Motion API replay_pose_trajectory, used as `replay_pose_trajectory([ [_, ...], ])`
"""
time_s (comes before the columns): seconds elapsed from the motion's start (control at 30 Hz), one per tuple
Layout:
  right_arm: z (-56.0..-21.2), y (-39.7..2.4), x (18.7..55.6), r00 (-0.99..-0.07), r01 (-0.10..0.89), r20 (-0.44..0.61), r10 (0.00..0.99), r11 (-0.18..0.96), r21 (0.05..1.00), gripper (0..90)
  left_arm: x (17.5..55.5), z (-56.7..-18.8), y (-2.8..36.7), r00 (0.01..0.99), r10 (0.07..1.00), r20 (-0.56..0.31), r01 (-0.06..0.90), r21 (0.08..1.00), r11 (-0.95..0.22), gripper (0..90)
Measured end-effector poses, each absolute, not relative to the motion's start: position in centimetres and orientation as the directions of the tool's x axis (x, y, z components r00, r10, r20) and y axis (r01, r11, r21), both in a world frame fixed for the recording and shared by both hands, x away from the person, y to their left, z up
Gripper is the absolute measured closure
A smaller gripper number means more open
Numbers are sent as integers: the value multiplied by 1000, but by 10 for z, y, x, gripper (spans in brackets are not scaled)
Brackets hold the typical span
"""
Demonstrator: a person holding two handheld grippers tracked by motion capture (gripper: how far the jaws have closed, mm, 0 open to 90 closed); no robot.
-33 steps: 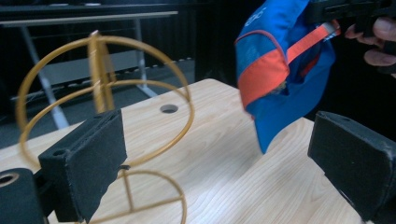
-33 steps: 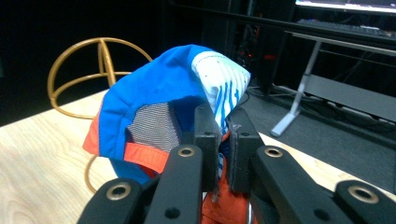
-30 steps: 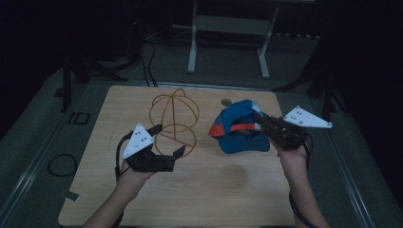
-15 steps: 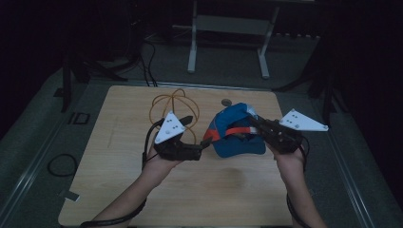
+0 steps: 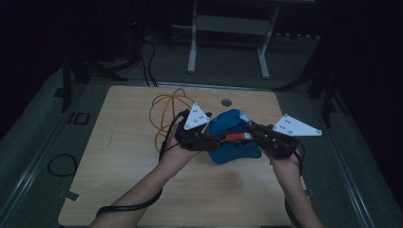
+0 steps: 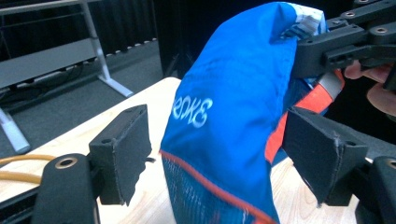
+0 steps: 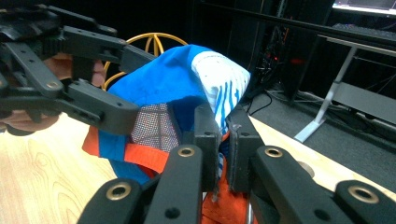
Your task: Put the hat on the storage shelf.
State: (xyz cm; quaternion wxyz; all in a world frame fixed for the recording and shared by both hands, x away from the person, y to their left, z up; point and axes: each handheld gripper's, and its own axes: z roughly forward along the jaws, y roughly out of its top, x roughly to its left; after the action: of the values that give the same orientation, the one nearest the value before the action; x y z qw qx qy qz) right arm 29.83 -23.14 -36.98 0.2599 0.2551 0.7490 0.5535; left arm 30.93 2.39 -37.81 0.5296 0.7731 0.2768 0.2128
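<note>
Above the middle of the wooden table (image 5: 119, 156), the blue cap (image 5: 227, 127) hangs pinched in the right gripper (image 7: 223, 135). The left gripper (image 6: 217, 154) has been closing around it, pads not yet touching. If they miss the floppy cloth, the cap may slip toward the orange wire frame (image 5: 164, 107).

At the centre of the high view lies a bright blue cap (image 5: 233, 137) with an orange-red band. In the left gripper view it bears pale lettering and an orange-red seam; the right gripper view shows a white panel with blue streaks and speckled grey mesh. The wire frame (image 5: 164, 111), upper left of the cap, is orange-yellow. The table (image 5: 119, 156) is pale wood grain. Both grippers are black with pale grey plates.
</note>
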Motion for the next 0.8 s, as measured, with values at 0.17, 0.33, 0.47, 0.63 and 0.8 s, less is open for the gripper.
replay_pose_trajectory([
  [0.17, -370, -230, 294, -741, 87, -105, 663, 250, 964, 848, 310, -378, 20, 745, 666, 36, 214, 933, -290, 381],
  [0.33, -370, -224, 287, -754, 78, -112, 647, 258, 963, 847, 310, -379, 21, 737, 674, 40, 221, 929, -296, 541],
  [0.47, -373, -220, 284, -761, 81, -111, 639, 263, 961, 846, 309, -379, 20, 723, 688, 53, 219, 928, -302, 722],
  [0.63, -379, -215, 279, -764, 96, -97, 638, 260, 961, 845, 306, -379, 14, 725, 680, 108, 194, 916, -352, 887],
  [0.8, -379, -218, 273, -757, 113, -79, 648, 249, 962, 833, 303, -379, 11, 743, 658, 124, 165, 919, -358, 891],
])
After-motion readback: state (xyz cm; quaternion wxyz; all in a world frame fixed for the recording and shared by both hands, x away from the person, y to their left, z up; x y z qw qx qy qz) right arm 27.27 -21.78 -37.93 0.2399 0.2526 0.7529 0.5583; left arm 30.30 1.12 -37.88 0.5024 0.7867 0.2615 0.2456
